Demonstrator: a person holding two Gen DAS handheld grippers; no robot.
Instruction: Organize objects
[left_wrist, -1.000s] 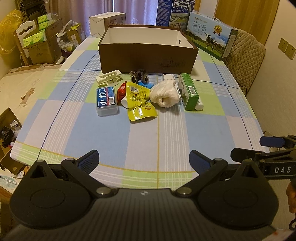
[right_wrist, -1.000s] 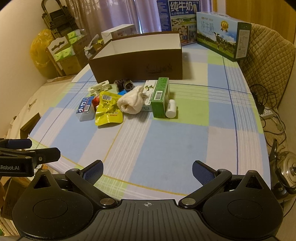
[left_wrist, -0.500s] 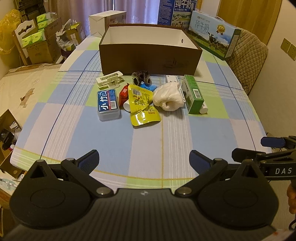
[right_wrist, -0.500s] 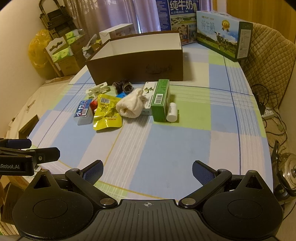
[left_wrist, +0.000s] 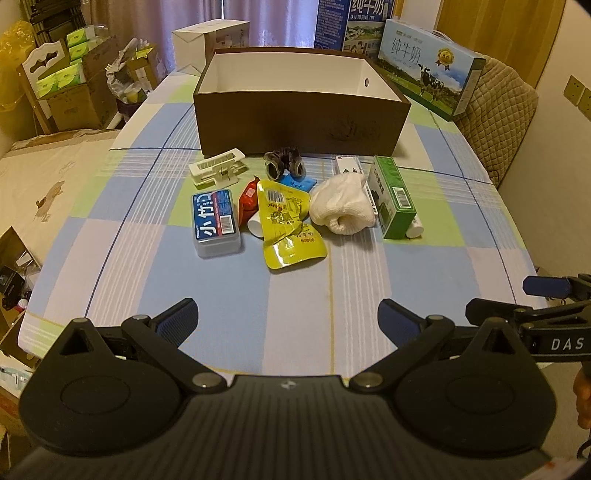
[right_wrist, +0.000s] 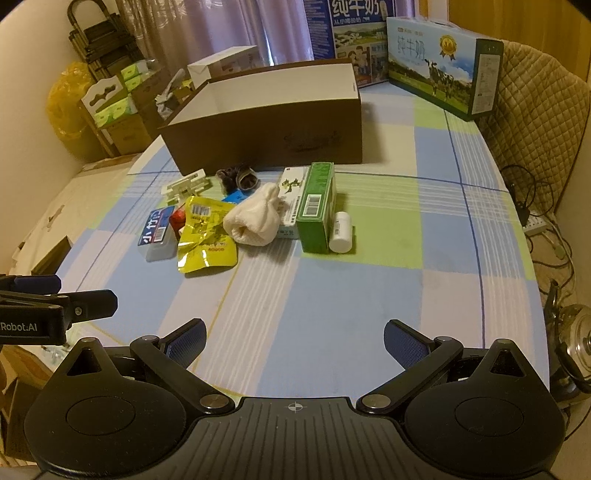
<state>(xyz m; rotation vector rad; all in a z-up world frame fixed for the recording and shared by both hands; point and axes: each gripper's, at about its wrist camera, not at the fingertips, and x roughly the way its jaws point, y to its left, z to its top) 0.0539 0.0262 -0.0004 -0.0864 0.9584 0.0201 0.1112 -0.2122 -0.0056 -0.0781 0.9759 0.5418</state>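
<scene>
Left wrist view: yellow pouch (left_wrist: 287, 221) lies well beyond the wide-spread left hand-held gripper (left_wrist: 288, 321).

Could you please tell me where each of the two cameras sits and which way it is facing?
Left wrist: on the left gripper, open, facing the brown box squarely; the right gripper shows at right.
Right wrist: on the right gripper, open, facing the box from further right; the left gripper shows at left.
Shared: the box, yellow pouch, green carton.
</scene>
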